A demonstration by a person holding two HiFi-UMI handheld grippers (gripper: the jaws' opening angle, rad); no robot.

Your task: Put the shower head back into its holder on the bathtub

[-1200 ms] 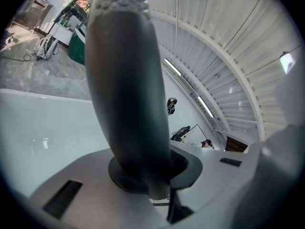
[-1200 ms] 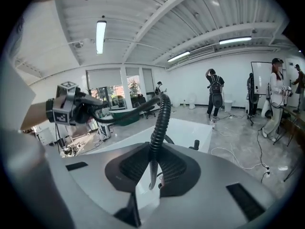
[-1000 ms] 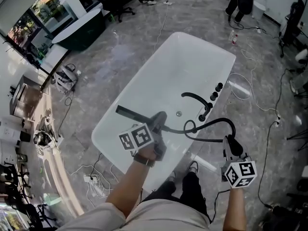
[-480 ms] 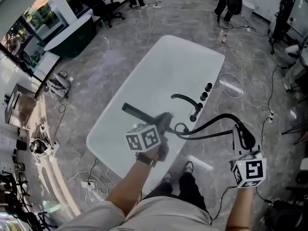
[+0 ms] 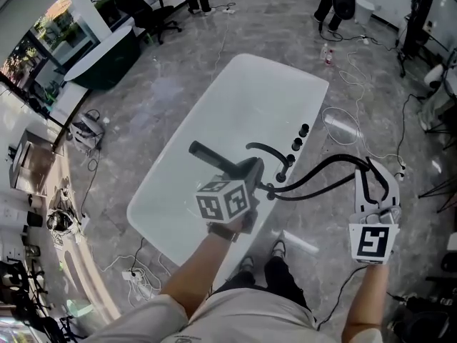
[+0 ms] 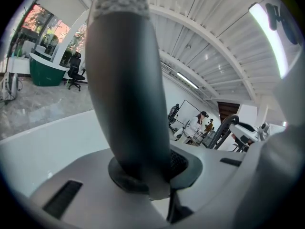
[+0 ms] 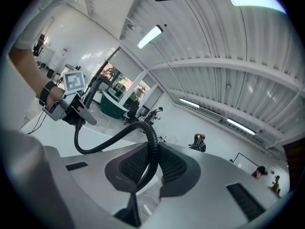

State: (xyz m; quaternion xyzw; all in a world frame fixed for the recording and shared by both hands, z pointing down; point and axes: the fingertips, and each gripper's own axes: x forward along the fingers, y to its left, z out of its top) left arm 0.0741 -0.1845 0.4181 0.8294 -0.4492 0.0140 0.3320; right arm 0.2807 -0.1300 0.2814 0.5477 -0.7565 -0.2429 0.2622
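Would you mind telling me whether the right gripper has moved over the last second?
Yes. The right gripper, shut on the hose, has drifted rightward, farther from the tap.

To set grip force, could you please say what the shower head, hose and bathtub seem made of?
Shower head: matte black, plastic or coated metal; no glare. Hose: black, ribbed, probably flexible plastic; it curves freely. Bathtub: smooth white, perhaps acrylic or enamel.

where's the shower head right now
In the head view the shower head is left of centre, clamped in the left gripper over the bathtub, just left of the black faucet.
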